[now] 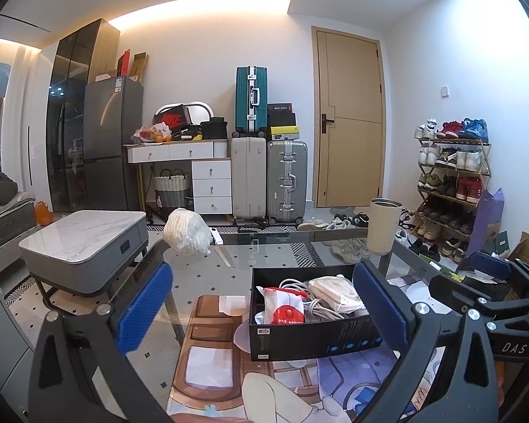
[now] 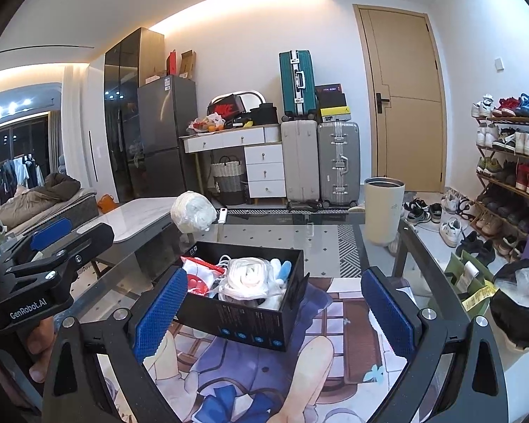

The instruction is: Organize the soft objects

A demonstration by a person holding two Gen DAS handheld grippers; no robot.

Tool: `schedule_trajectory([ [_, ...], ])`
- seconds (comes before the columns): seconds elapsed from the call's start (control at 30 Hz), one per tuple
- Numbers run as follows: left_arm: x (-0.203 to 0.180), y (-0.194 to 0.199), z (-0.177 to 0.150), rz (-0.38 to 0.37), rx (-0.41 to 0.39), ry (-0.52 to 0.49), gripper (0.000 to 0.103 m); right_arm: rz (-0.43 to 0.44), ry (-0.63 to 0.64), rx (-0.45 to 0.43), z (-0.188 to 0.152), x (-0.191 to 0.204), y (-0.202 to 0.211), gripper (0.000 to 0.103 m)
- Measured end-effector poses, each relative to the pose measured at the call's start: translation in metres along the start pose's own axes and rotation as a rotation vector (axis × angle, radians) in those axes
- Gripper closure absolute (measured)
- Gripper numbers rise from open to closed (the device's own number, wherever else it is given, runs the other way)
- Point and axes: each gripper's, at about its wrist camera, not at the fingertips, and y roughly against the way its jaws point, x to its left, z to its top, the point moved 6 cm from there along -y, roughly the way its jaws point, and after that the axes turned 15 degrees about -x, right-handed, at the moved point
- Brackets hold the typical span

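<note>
A black box (image 1: 299, 338) (image 2: 243, 320) stands on the glass table and holds soft things: a red and white packet (image 1: 284, 308) (image 2: 199, 282), white cable (image 1: 317, 308) and a bagged white bundle (image 1: 335, 292) (image 2: 250, 278). A bagged white bundle (image 1: 187, 231) (image 2: 193, 215) lies at the table's far edge. My left gripper (image 1: 264, 312) is open and empty, just in front of the box. My right gripper (image 2: 275, 312) is open and empty, its left finger (image 2: 158, 313) beside the box's near corner. Each gripper shows in the other's view, the right one (image 1: 490, 271) and the left one (image 2: 49, 232).
A cream cup (image 1: 382, 225) (image 2: 382, 209) stands at the table's far right. A printed mat (image 2: 264, 370) lies under the box. A low marble table (image 1: 84, 236) is to the left, a shoe rack (image 1: 451, 183) and bags (image 2: 518, 299) to the right.
</note>
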Motion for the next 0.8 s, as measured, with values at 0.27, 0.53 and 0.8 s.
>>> schedule_trajectory([
  [0.27, -0.0021, 0.0028, 0.0019, 0.013, -0.014, -0.023, 0.000, 0.002, 0.005, 0.006, -0.0011, 0.0000, -0.0013, 0.003],
  [0.53, -0.0028, 0.0016, 0.0014, 0.008, -0.008, -0.020, 0.000, 0.008, 0.007, 0.016, -0.0038, 0.0002, -0.0048, 0.003],
  [0.8, -0.0031, 0.0023, 0.0009, 0.018, -0.013, -0.023, 0.000, 0.007, 0.005, 0.021, -0.0046, 0.0001, -0.0052, 0.003],
])
